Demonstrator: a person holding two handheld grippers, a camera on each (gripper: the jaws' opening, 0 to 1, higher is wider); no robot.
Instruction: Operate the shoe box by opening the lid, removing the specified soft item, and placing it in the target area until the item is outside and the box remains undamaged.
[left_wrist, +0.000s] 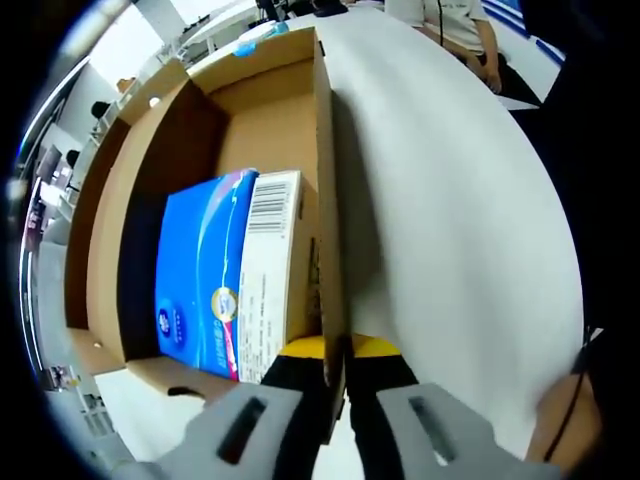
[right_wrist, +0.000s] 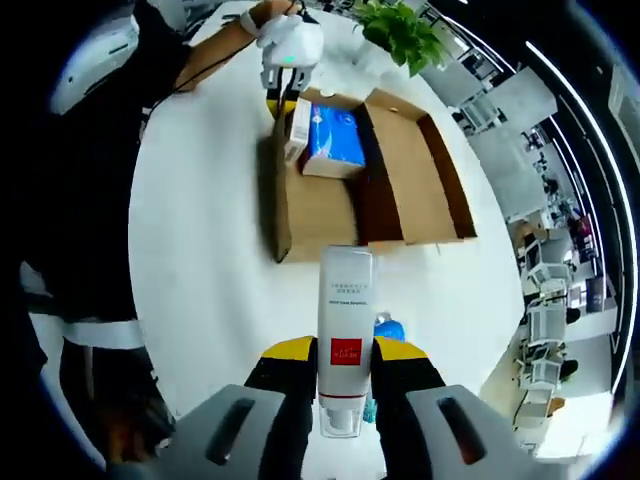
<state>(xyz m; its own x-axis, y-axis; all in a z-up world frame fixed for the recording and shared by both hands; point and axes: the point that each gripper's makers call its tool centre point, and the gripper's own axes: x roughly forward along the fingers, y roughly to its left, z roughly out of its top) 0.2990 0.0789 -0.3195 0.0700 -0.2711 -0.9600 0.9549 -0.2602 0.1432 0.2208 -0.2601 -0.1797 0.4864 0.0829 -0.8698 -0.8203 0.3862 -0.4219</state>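
The shoe box (right_wrist: 385, 175) lay open on the white surface (right_wrist: 200, 230), its lid folded flat to one side. The right gripper (right_wrist: 345, 385) was closed on a white tube-shaped package (right_wrist: 345, 320) bearing a red square label whose print was too small to read; this item was outside the box, its long axis running straight ahead toward the near box wall, which stood just beyond its far end. The left gripper (left_wrist: 335, 365) pinched the box side wall (left_wrist: 328, 200) between its jaws at the far end of the box. Inside, against that wall, rested a blue tissue-style pack (left_wrist: 200, 275) with a barcode on its white end face; its lettering was unreadable. The left gripper was therefore the nearer to the pack, while the right gripper judged likelier to set its load down on the surface. A potted plant (right_wrist: 400, 35) stood beyond the box.
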